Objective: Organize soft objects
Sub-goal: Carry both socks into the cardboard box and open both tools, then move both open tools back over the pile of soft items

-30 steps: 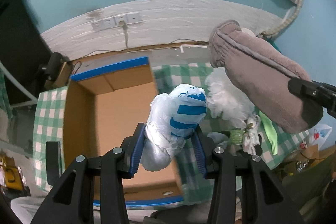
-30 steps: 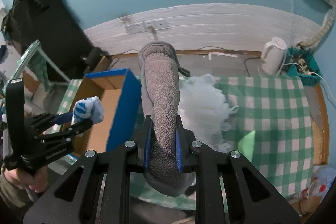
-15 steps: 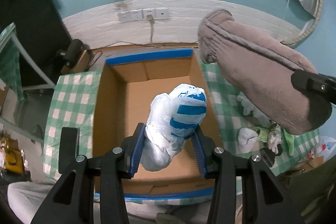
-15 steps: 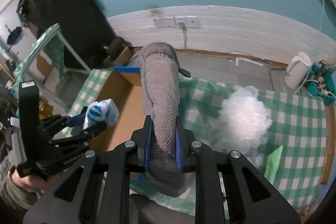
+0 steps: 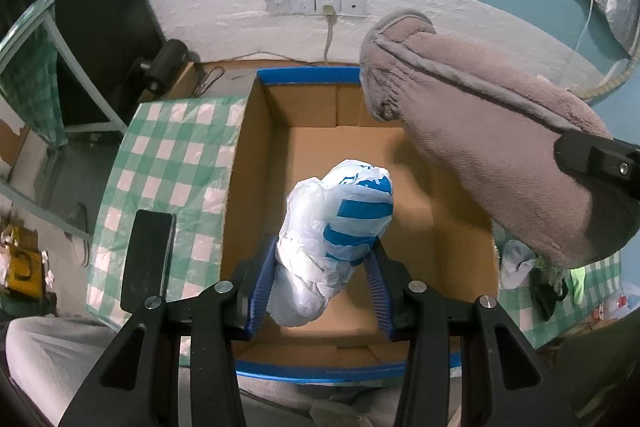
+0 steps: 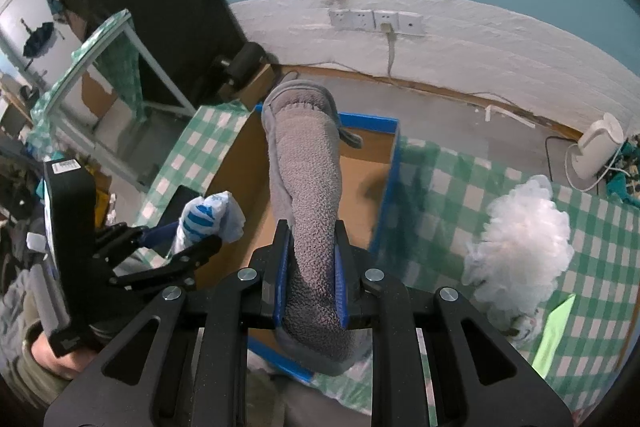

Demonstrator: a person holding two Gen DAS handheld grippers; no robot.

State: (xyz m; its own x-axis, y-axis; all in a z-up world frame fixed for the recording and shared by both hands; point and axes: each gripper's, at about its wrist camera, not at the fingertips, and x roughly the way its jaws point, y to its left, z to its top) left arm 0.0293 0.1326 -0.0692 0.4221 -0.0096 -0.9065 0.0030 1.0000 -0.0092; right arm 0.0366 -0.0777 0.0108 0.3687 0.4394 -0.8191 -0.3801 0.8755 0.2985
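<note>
My left gripper [image 5: 320, 287] is shut on a crumpled white and blue plastic bag [image 5: 340, 223] and holds it above the open cardboard box [image 5: 260, 131] with a blue rim. My right gripper [image 6: 310, 279] is shut on a grey fleece slipper [image 6: 308, 171], held above the box's right side. The slipper also shows in the left wrist view [image 5: 480, 131]. The left gripper with the bag shows in the right wrist view [image 6: 208, 223], left of the box [image 6: 240, 171]. The box is bare inside.
The box stands on a green checked tablecloth [image 6: 600, 227]. A white stuffing ball [image 6: 520, 247] and a green cloth [image 6: 554, 335] lie right of the box. A white kettle [image 6: 596, 147] stands far right. More small soft items [image 5: 532, 267] lie by the box's right wall.
Both grippers have moved left with their loads. The bag has gone from the box's right edge to over its middle, and the slipper now hangs over the box's right side.
</note>
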